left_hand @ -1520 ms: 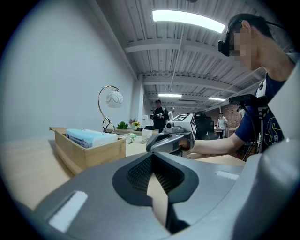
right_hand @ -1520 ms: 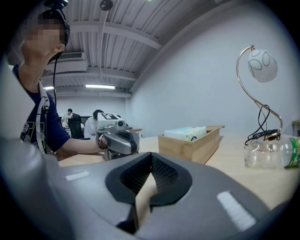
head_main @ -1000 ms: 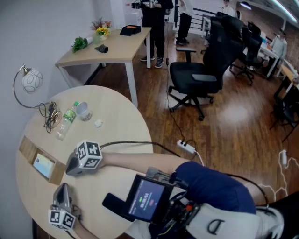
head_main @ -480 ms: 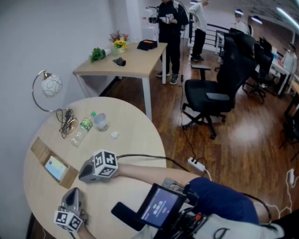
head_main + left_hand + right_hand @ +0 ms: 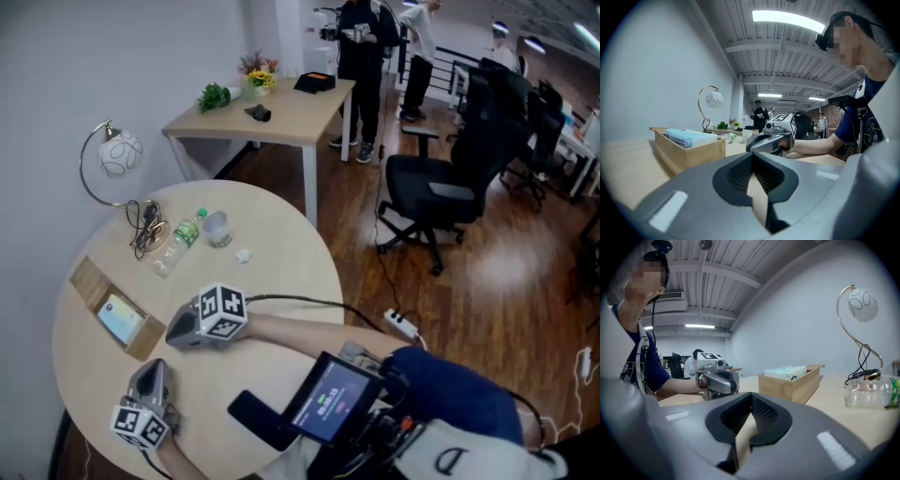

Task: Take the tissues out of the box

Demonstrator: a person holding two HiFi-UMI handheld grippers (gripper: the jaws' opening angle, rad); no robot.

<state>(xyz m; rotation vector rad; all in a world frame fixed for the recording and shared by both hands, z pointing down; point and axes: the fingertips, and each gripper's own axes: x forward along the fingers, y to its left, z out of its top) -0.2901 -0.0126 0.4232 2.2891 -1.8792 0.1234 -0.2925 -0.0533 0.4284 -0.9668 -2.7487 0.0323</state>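
Note:
A long open wooden box (image 5: 87, 281) lies near the round table's left edge, with a light-blue tissue pack (image 5: 119, 318) lying flat in it. My right gripper (image 5: 172, 333) rests just right of the box, pointing toward it, shut and empty. My left gripper (image 5: 152, 367) sits close in front of it, nearer the table's edge, also shut with nothing in it. The left gripper view has the box (image 5: 693, 152) and tissue pack (image 5: 686, 137) to the left of its closed jaws (image 5: 753, 154). In the right gripper view, box (image 5: 797, 387) and pack (image 5: 790, 372) lie beyond the jaws (image 5: 751, 395).
A curved lamp (image 5: 117, 155), cables (image 5: 145, 234), a lying plastic bottle (image 5: 178, 246), a cup (image 5: 217, 228) and a crumpled white scrap (image 5: 244, 255) occupy the table's far side. A rectangular table (image 5: 272, 117), office chair (image 5: 450, 187) and standing people (image 5: 361, 37) are beyond.
The head camera has shifted, so table and room sit further right and lower in the picture. Both grippers keep their places beside the box.

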